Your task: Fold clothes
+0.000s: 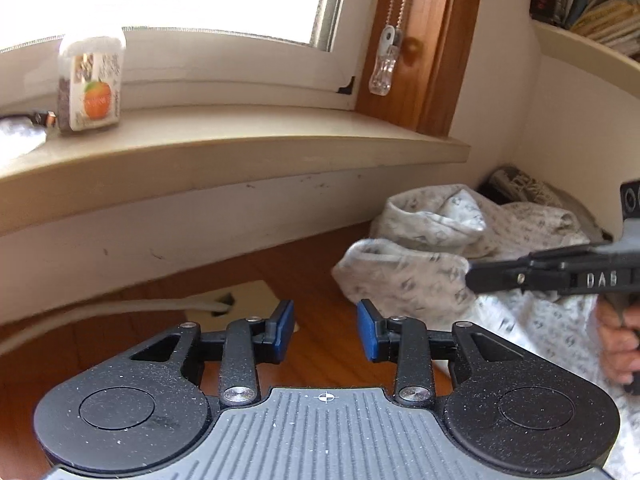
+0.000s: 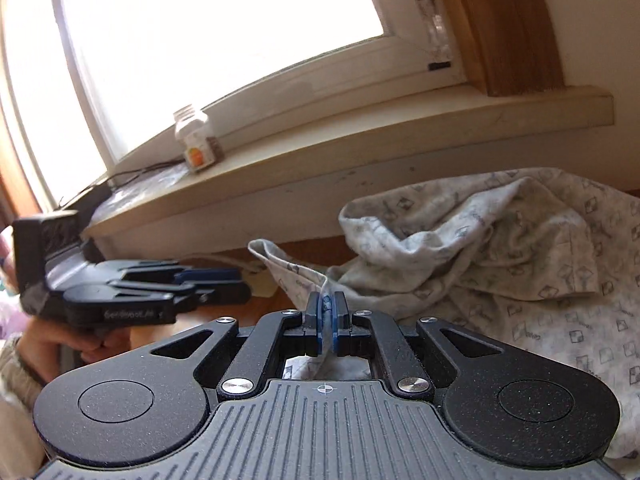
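A crumpled white garment with a small grey print [image 1: 432,240] [image 2: 500,248] lies heaped on the wooden table [image 1: 312,272], against the wall below the window sill. My right gripper [image 2: 327,312] is shut on a fold of that cloth, which runs up between its blue pads. In the left wrist view the right gripper [image 1: 474,278] comes in from the right with the cloth at its tip. My left gripper [image 1: 325,330] hovers over bare wood to the left of the heap, its blue pads apart and nothing between them. In the right wrist view the left gripper [image 2: 236,286] shows side-on at the left.
A wide beige window sill [image 1: 248,136] overhangs the table's far side and carries a bottle with an orange on its label [image 1: 91,86]. A white cable [image 1: 120,306] runs to a plate set in the table. A shelf of books [image 1: 592,0] hangs at the upper right. A blind's cord pull [image 1: 384,64] dangles by the wooden frame.
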Demonstrator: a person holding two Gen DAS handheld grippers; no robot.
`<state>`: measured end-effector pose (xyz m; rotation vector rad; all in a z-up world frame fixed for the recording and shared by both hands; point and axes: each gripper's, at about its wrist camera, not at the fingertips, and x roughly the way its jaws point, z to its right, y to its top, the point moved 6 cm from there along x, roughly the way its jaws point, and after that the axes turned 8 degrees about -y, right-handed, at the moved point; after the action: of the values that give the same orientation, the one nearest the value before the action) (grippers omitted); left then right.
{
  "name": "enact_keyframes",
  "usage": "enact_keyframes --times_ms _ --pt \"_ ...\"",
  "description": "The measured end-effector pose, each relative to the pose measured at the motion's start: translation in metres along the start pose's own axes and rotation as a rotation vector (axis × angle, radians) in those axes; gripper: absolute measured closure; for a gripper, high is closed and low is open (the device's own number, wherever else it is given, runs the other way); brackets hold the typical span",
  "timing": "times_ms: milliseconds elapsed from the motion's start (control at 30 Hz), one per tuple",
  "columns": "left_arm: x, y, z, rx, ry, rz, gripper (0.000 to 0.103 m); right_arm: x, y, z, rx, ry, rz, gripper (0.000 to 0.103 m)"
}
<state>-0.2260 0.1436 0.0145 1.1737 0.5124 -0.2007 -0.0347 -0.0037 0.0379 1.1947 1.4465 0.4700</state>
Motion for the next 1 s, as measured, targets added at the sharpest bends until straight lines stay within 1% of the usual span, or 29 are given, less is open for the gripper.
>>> enact_keyframes --times_ms 33,67,167,200,400,500,600,633,700,767,800,833,933,1000 --pt "0.001 0.001 -0.001 -0.034 -0.02 0.003 0.054 0.0 -0.002 -0.002 -0.018 -0.001 -0.001 0.097" --pt "0.002 0.002 -0.003 -0.077 -0.04 0.009 0.053 0.0 -0.004 -0.006 -0.037 -0.004 -0.002 0.097" --pt "0.005 0.003 -0.01 -0.222 -0.099 0.021 0.053 0.002 -0.007 -0.018 -0.07 0.012 0.003 0.098" --pt "0.006 0.003 -0.012 -0.263 -0.109 0.02 0.053 0.001 -0.007 -0.021 -0.079 0.013 0.005 0.098" --pt "0.017 0.0 -0.011 -0.451 -0.196 0.004 0.049 0.0 -0.01 -0.034 -0.13 0.018 0.018 0.098" --pt "0.027 -0.001 -0.01 -0.511 -0.22 -0.006 0.049 0.0 -0.011 -0.037 -0.141 0.018 0.019 0.098" --pt "0.035 -0.001 -0.009 -0.516 -0.195 -0.015 0.049 0.0 -0.012 -0.042 -0.161 0.024 0.015 0.098" --pt "0.037 -0.002 -0.009 -0.515 -0.186 -0.012 0.05 0.001 -0.012 -0.045 -0.169 0.026 0.014 0.098" --pt "0.038 -0.002 -0.008 -0.507 -0.18 -0.008 0.057 0.001 -0.013 -0.051 -0.187 0.031 0.014 0.098" --pt "0.037 -0.002 -0.006 -0.489 -0.178 -0.002 0.079 0.001 -0.015 -0.057 -0.208 0.037 0.014 0.098" --pt "0.037 -0.002 -0.006 -0.481 -0.175 -0.001 0.085 0.001 -0.016 -0.059 -0.214 0.038 0.012 0.098" --pt "0.037 -0.003 -0.006 -0.476 -0.17 0.0 0.095 0.002 -0.017 -0.061 -0.219 0.038 0.009 0.098" --pt "0.035 -0.003 -0.007 -0.466 -0.167 0.015 0.099 0.002 -0.018 -0.061 -0.223 0.035 0.006 0.097" --pt "0.03 -0.001 -0.007 -0.443 -0.14 0.031 0.099 0.002 -0.018 -0.059 -0.216 0.034 0.001 0.096"
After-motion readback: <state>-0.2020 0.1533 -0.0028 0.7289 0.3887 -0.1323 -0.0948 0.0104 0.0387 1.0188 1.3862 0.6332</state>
